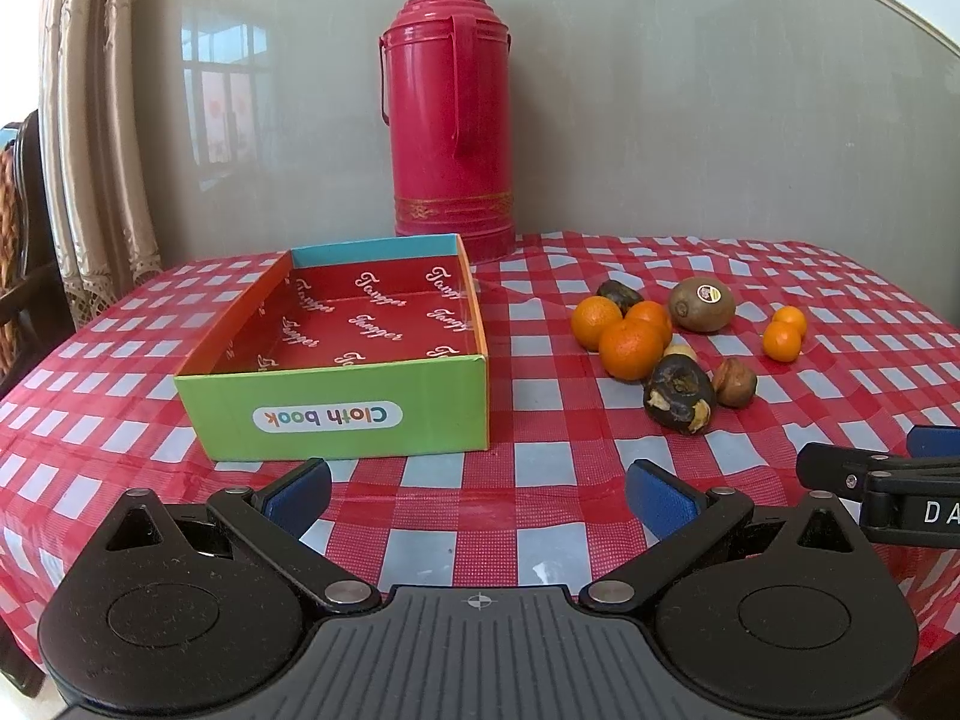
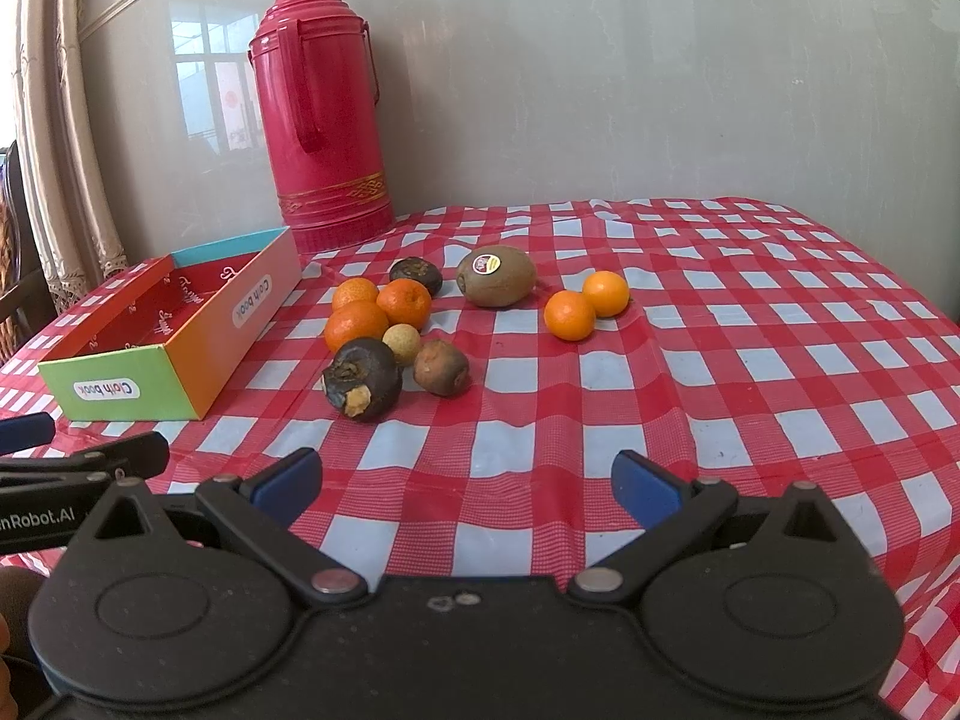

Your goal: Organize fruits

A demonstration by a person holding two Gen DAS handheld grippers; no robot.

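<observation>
Left wrist view, read from left to right: the open cardboard box (image 1: 336, 354) sits empty on the checked worktop (image 1: 540, 462), a red thermos (image 1: 450, 114) stands behind it, and the fruit lies in a loose cluster to the right, with three oranges (image 1: 627, 342) touching, a kiwi (image 1: 701, 304) behind them, a dark spoiled fruit (image 1: 678, 393) nearest the camera, and two small tangerines (image 1: 783, 333) a little apart. The left gripper (image 1: 480, 492) hangs low over the cloth just before the box, fingers spread wide and holding nothing.

Right wrist view shows the same order: box (image 2: 174, 330) at far left, cluster in the middle, kiwi (image 2: 496, 275) and tangerines (image 2: 585, 306) further right. The right gripper (image 2: 465, 480) also has its fingers wide apart and empty; the dark fruit (image 2: 362, 378) lies ahead and slightly left of them, well clear.

Nothing seems packed yet, so the step in hand is likely a first pick. It would go best by taking an outlying piece, closing across its widest part gently, since round fruit rolls and the soft dark ones may bruise or split.
</observation>
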